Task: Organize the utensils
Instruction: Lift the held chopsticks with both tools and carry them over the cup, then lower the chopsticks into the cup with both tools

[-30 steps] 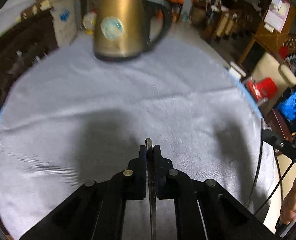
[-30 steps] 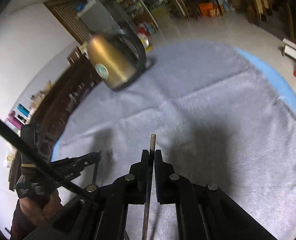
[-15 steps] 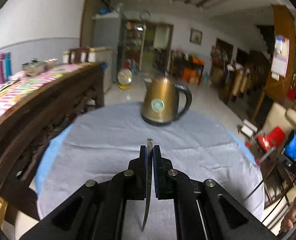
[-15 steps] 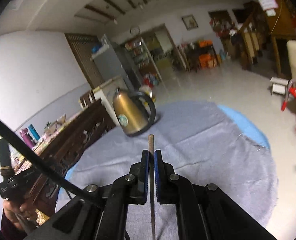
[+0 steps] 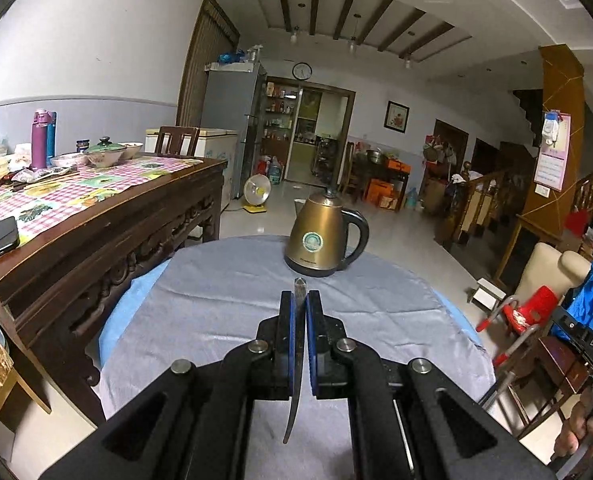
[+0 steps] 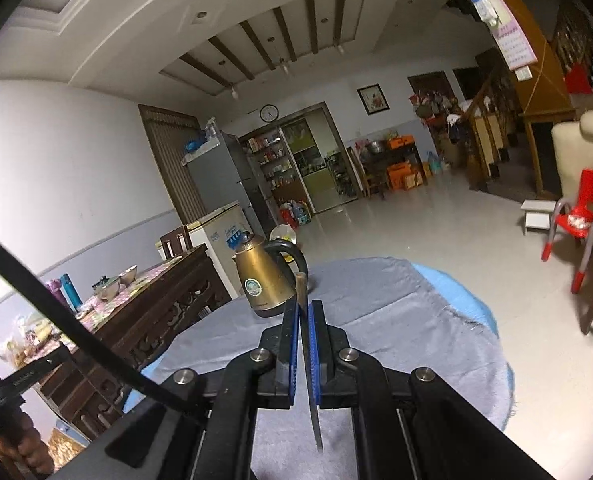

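Left wrist view: left tool (image 5: 300, 298) has its black jaws with blue pads pinched on a thin flat metal utensil handle (image 5: 298, 286), whose grey tip pokes out just ahead of the jaws while the rest curves down and back beneath them; which kind of utensil it is cannot be told.
Right wrist view: right tool (image 6: 306, 306) is clamped the same way on a slim brownish-tipped metal utensil (image 6: 301, 284); its tip stands up ahead of the jaws and a narrow shiny length runs back below them.
Height: both tools are held above the table, pointing slightly downward.
Table: round table covered with a grey cloth (image 5: 224, 304) over a light blue underlay lies below and ahead of both tools.
Kettle: brass-coloured electric kettle with a black handle (image 5: 320, 236) stands upright at the far side of the cloth, well ahead of the left tool; in the right view it (image 6: 262, 280) sits just left of the utensil's tip.
Surroundings: dark carved wooden sideboard with a checked cloth (image 5: 96, 216) stands to the left; a red plastic chair (image 6: 580, 210) is on the tiled floor to the right.
Hands: part of a hand (image 6: 20, 446) grips the other tool's handle at the lower left of the right view.
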